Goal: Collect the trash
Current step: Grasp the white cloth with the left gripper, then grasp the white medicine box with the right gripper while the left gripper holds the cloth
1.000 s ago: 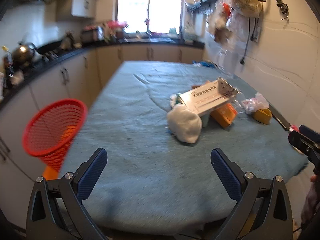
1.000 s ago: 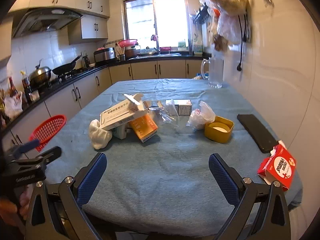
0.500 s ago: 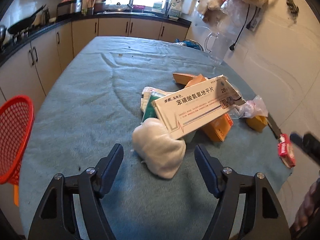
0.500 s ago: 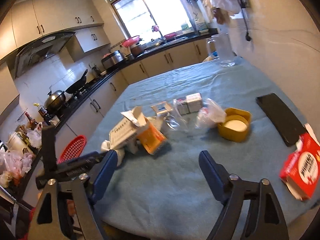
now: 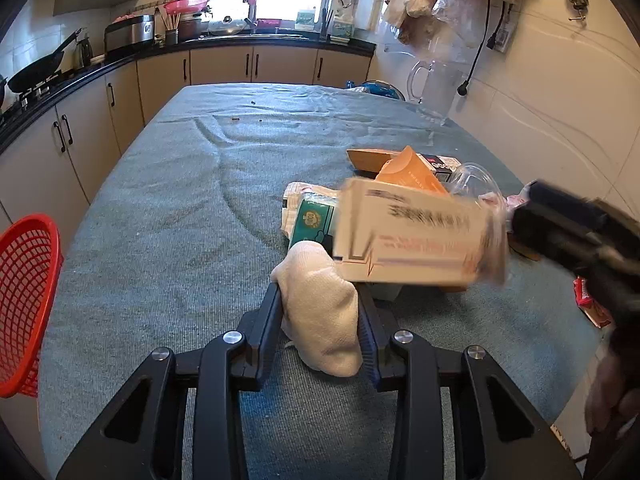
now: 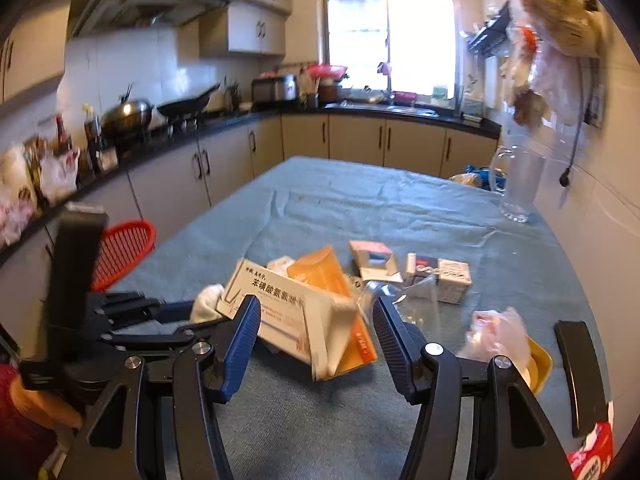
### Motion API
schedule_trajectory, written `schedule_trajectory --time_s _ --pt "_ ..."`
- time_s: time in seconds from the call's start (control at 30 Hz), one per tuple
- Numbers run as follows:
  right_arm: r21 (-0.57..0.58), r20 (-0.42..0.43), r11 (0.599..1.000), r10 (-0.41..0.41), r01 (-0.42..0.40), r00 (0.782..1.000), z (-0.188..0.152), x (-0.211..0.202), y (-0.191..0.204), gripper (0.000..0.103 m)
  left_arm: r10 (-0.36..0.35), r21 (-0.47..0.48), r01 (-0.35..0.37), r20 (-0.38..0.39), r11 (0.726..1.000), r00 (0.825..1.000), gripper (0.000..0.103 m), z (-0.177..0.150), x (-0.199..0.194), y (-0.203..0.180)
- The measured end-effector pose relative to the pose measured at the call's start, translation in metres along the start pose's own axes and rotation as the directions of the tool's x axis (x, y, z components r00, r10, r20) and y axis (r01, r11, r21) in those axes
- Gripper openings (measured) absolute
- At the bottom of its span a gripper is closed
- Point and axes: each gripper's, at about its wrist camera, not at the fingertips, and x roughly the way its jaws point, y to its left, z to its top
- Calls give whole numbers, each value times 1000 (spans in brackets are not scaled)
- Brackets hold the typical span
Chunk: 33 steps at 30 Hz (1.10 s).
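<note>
Right now the left gripper (image 5: 320,308) has its jaws closing around a crumpled white cloth wad (image 5: 320,312) that lies on the table (image 5: 168,216), which is covered with a grey-blue cloth; both blue pads sit against the sides of the wad, so it is pinched between them. Just behind the wad is a heap of trash: a long white medicine box (image 5: 416,240) with printed characters, blurred in the left wrist view, an orange carton (image 5: 412,172) behind it, and a green-printed packet (image 5: 312,216) under its left end. The right gripper (image 6: 316,336) comes in from the right side of the heap, its jaws closing as well, with the near end of the white medicine box (image 6: 292,320) between them; a gap shows at each pad, so nothing is clamped there. Further right on the table are a crumpled clear plastic bag (image 6: 496,336), a yellow dish (image 6: 540,364), a flat black slab (image 6: 580,372) and a red packet (image 6: 592,452) at the edge. Beyond the table's left edge stands a red mesh basket (image 5: 24,300).
</note>
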Motion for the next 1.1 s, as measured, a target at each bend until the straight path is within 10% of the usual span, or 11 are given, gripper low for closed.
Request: schedule_trajectory --time_s 0.07,0.23,0.73,0.97,1.1 --pt "20 -48 1000 14 -13 999 -6 11 -2 31 -1 1 1 2 1000 1000 34 0 0 1" --pt "117 -70 992 60 -51 996 -24 17 -21 29 4 25 -4 8 1000 1000 34 -3 -1 -2" --pt "177 -48 983 49 -40 998 -51 -10 -2 57 5 27 -5 7 1000 1000 34 -2 -1 -5" --pt "181 -113 983 17 3 993 -52 23 -1 12 7 32 -7 10 999 1000 33 -2 -3 -5" --pt "206 -75 979 16 0 997 -56 12 -12 10 -11 29 11 14 1000 1000 31 -3 -7 -2"
